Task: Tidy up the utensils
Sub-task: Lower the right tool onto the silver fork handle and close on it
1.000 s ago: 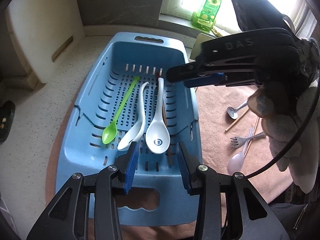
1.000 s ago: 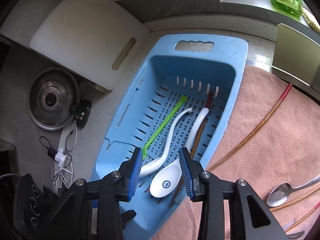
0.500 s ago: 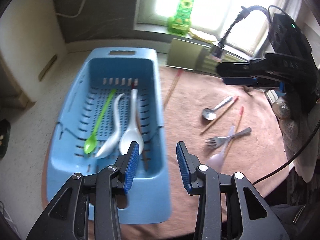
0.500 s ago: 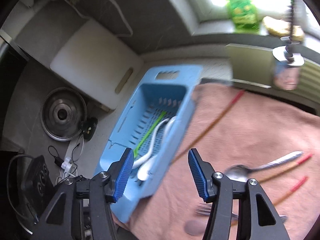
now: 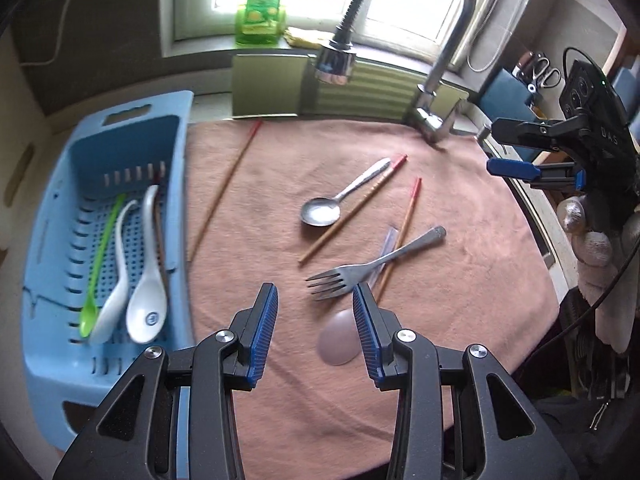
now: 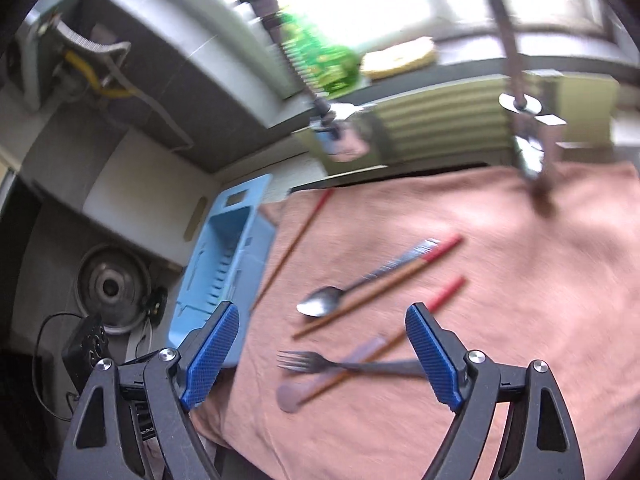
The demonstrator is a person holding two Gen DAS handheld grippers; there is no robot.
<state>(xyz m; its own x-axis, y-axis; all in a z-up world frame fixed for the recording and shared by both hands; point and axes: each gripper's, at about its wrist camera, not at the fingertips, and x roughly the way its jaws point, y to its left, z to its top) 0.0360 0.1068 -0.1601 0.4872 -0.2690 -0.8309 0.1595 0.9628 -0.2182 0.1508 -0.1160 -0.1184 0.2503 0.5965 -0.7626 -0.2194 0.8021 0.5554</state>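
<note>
The blue perforated plastic basket [image 5: 108, 240] sits at the left of the desk and holds a green plastic spoon [image 5: 98, 268], two white ceramic soup spoons [image 5: 146, 292] and a dark chopstick. Utensils yet to be sorted lie on the pink towel [image 5: 460, 240]: a steel teaspoon [image 5: 320, 212], a steel fork [image 5: 340, 276] lying across a translucent pink plastic spoon [image 5: 340, 340], and several red-tipped wooden chopsticks [image 5: 404, 220]. The left tool [image 5: 314, 322] is empty, its jaws partly apart, hanging over the towel just short of the fork's tines. The right tool [image 6: 322, 354] is also empty; its jaws are opening wide, framing the fork and the pink spoon below. In my judgement the step in hand is the next pickup: the fork, lying on top, should go first, gripped across its handle [image 6: 384, 366] clear of the crossed chopstick, so the items beneath are not dragged along. Compared with a second ago, both tools have swung off the basket toward the towel, and the right jaws stand far wider.
</note>
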